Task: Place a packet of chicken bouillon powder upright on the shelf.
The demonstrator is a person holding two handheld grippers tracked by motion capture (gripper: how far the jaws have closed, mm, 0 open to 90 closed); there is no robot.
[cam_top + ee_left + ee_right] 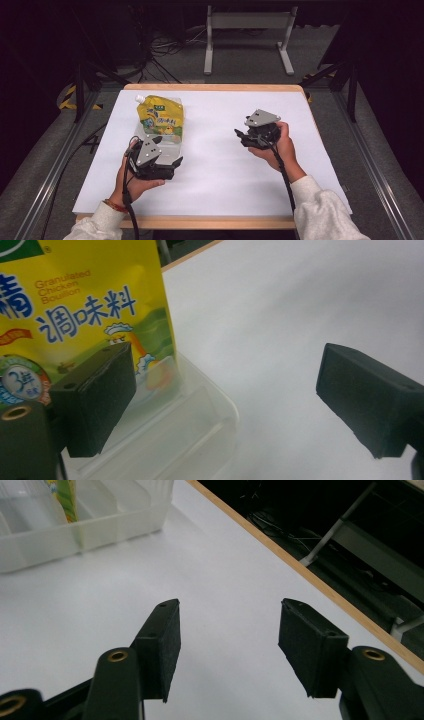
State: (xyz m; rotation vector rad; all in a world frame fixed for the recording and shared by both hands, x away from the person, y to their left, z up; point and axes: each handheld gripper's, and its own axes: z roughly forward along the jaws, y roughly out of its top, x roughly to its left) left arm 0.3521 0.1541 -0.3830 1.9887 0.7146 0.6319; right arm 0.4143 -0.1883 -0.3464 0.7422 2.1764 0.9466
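Across the middle of the frame we see a white table (225, 170). At its upper left, a yellow chicken bouillon pouch (161, 118) stands in a clear plastic compartment tray (200, 425). Our left gripper (165, 161), jaws apart, sits just beside the tray. Centre right, our right gripper (243, 136) hovers with jaws apart, gripping nothing.
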